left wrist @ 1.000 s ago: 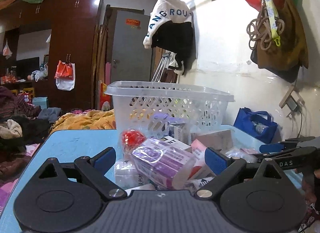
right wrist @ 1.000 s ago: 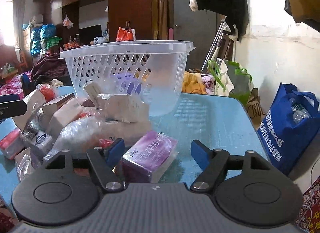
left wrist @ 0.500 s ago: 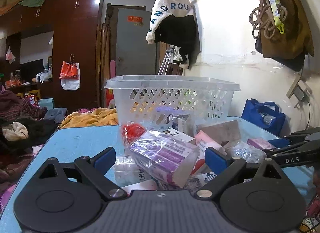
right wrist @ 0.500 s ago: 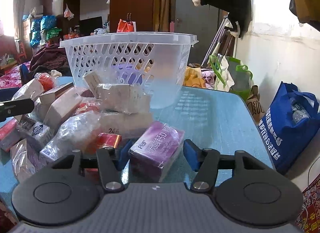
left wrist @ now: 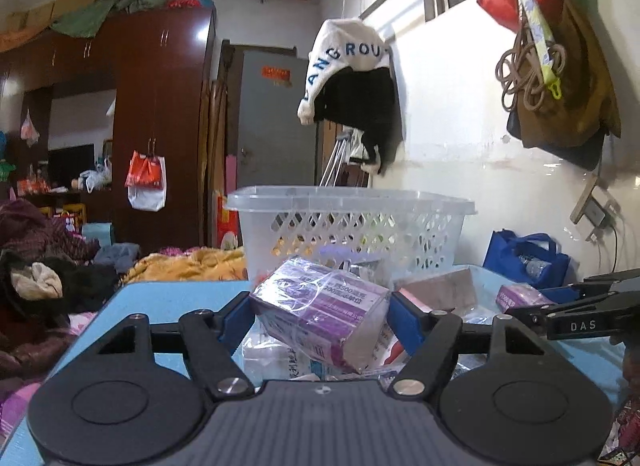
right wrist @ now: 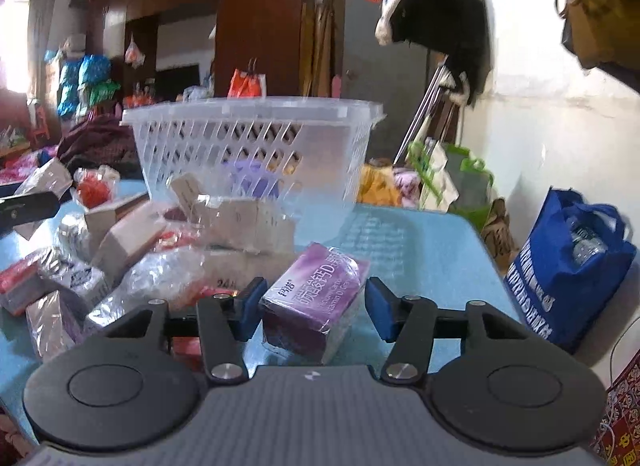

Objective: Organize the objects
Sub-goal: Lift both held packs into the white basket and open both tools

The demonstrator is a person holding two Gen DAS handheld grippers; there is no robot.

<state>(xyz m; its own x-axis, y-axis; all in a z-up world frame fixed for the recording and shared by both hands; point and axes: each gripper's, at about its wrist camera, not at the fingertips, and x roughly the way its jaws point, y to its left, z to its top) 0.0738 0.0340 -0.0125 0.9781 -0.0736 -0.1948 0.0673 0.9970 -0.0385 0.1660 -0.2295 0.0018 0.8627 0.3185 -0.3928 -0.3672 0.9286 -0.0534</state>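
Observation:
My left gripper (left wrist: 320, 318) has a film-wrapped purple pack of boxes (left wrist: 316, 302) between its blue pads. Its jaws are closing and both pads touch the pack, which sits tilted above the pile. My right gripper (right wrist: 316, 306) is closing too, its pads against a smaller purple box (right wrist: 320, 286) just over the blue table (right wrist: 420, 250). From the left wrist view the right gripper (left wrist: 520, 308) shows at the right edge with that box (left wrist: 520, 294). A clear plastic basket (left wrist: 352, 201) (right wrist: 252, 109) stands behind the pile, with a few items inside.
Loose boxes and plastic-wrapped packets (right wrist: 160, 250) crowd the table in front of the basket. A blue tote bag (right wrist: 560, 266) stands on the floor by the white wall. Clothes and bags hang on the wall, and bedding lies beyond the table.
Both grippers have narrowed onto their purple packs. The left pack now rides higher between the pads, and the right box fills the gap that was wide a second ago.

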